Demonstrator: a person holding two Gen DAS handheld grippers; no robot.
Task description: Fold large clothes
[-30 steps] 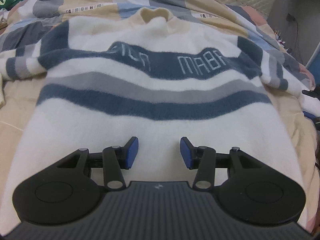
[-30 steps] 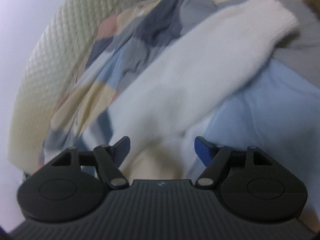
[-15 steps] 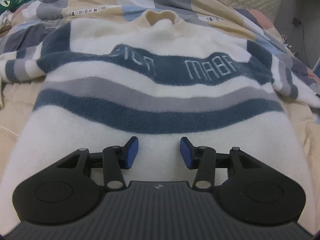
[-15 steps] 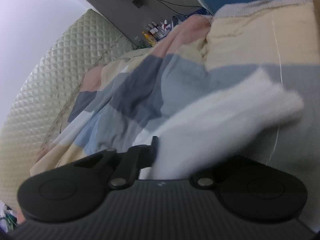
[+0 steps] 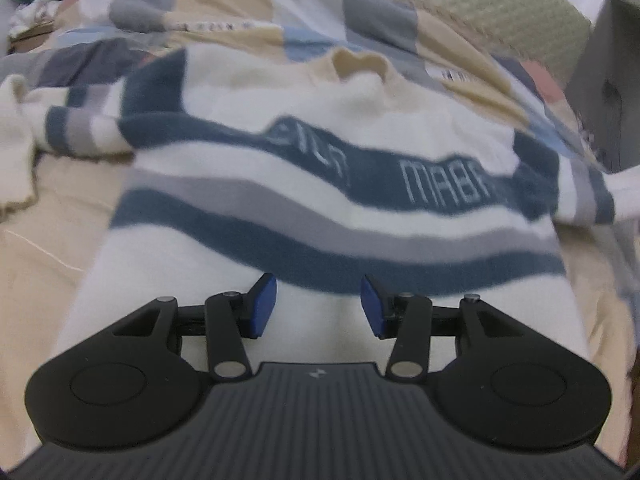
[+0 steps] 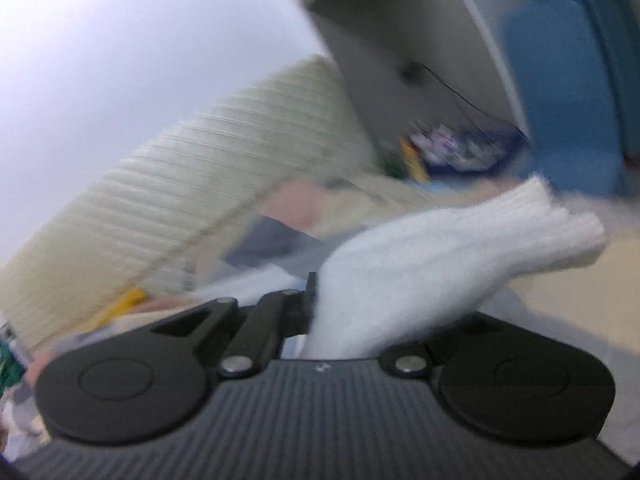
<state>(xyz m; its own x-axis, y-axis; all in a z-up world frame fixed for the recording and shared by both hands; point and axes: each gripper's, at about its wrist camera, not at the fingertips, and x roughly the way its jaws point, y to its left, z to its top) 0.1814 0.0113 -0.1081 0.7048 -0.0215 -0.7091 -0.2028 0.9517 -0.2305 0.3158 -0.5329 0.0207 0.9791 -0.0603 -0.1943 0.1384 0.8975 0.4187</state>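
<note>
A white fleece sweater with dark blue and grey stripes and lettering lies flat on the bed, collar at the far end. My left gripper is open and empty above its lower white part. My right gripper is shut on the sweater's white sleeve, whose ribbed cuff sticks out to the right, lifted off the bed. The right fingertips are hidden by the sleeve. The other sleeve lies out to the left.
A patchwork quilt covers the bed under the sweater. A quilted headboard stands behind. A grey cabinet and a blue chair are to the right, with small cluttered items beyond the bed.
My right gripper has closed on the white sleeve and lifted it, swinging up toward the headboard and wall. My left gripper has moved forward along the sweater's body, still open.
</note>
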